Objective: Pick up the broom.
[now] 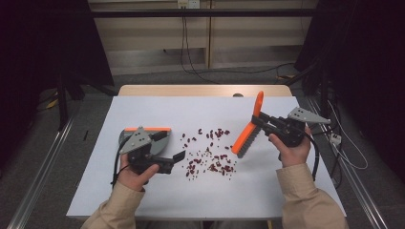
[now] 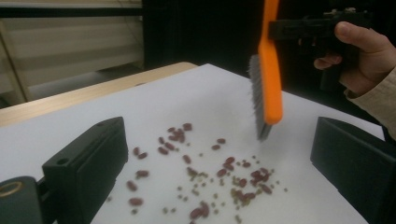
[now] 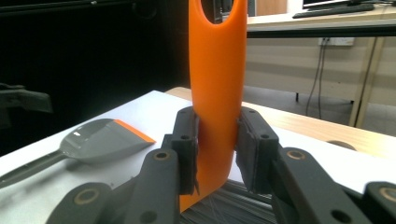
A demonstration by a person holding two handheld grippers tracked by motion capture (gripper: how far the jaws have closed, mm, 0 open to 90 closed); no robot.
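Brush (image 1: 247, 136) clamped in right gripper (image 1: 260, 123), over beans (image 1: 210, 155) on white table (image 1: 143, 191).
Left gripper (image 1: 179, 157) stands open near dustpan (image 1: 162, 134); dark room, grey floor.

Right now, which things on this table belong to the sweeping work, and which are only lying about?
In use: orange plastic brush with grey bristles, held in the right gripper; scattered dark red beans; grey dustpan with orange edge.
Lying about: loose cables on the floor.

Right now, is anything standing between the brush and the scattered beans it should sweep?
Nothing visible. The brush, held in the right hand-held gripper, hangs beside the beans, with bare white table around them.
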